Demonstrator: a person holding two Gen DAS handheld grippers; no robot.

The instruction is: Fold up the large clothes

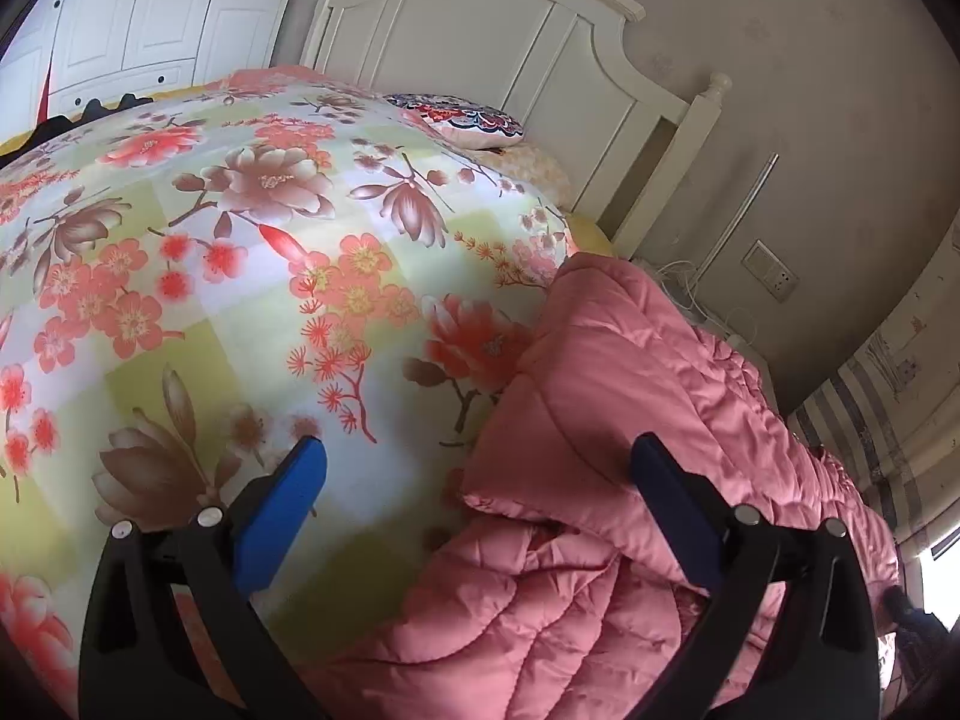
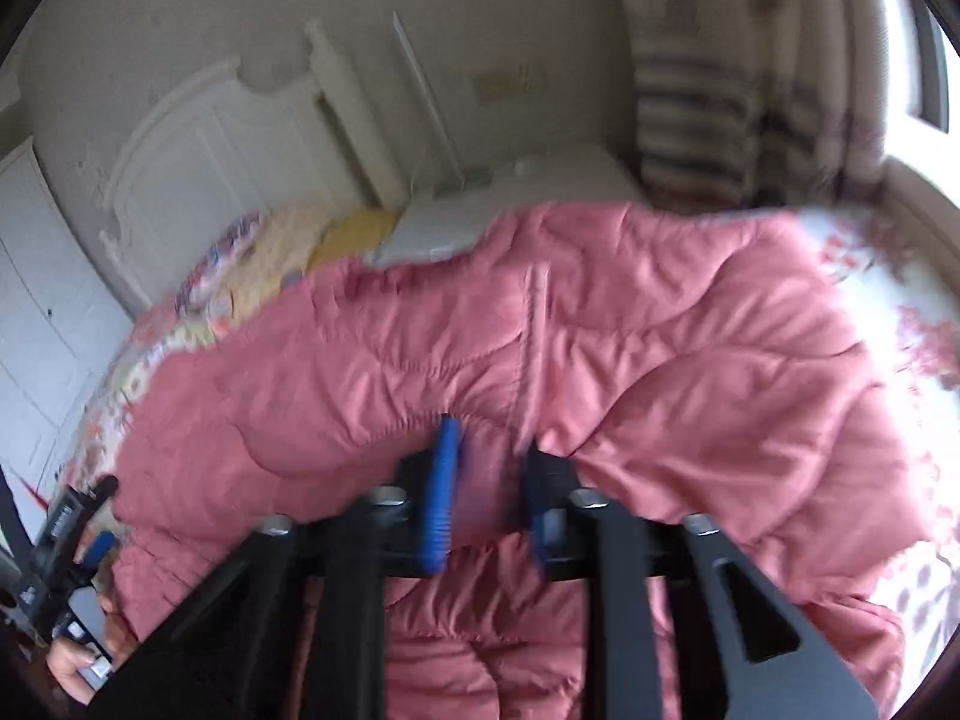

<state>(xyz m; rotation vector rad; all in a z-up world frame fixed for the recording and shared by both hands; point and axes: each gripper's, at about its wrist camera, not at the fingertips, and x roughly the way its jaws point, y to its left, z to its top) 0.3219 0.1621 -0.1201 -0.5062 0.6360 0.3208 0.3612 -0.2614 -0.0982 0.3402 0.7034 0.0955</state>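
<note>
Presently, the pink quilted garment [image 2: 540,348] is found lying across the floral bedspread [image 1: 240,252] near the bed's edge, part of it bunched and overhanging. The right gripper [image 2: 489,492] is clamped on a gathered pinch of the garment along a stitched seam. The left gripper [image 1: 480,480] is held wide apart above the bedspread and the garment's near edge, with nothing between its pads. Several risks are judged. Slippery padded fabric may be pulled out of a narrow pinch if it is lifted quickly. With only one hold taken, the fold may be dragged askew. More of the garment could slide off the bed.
</note>
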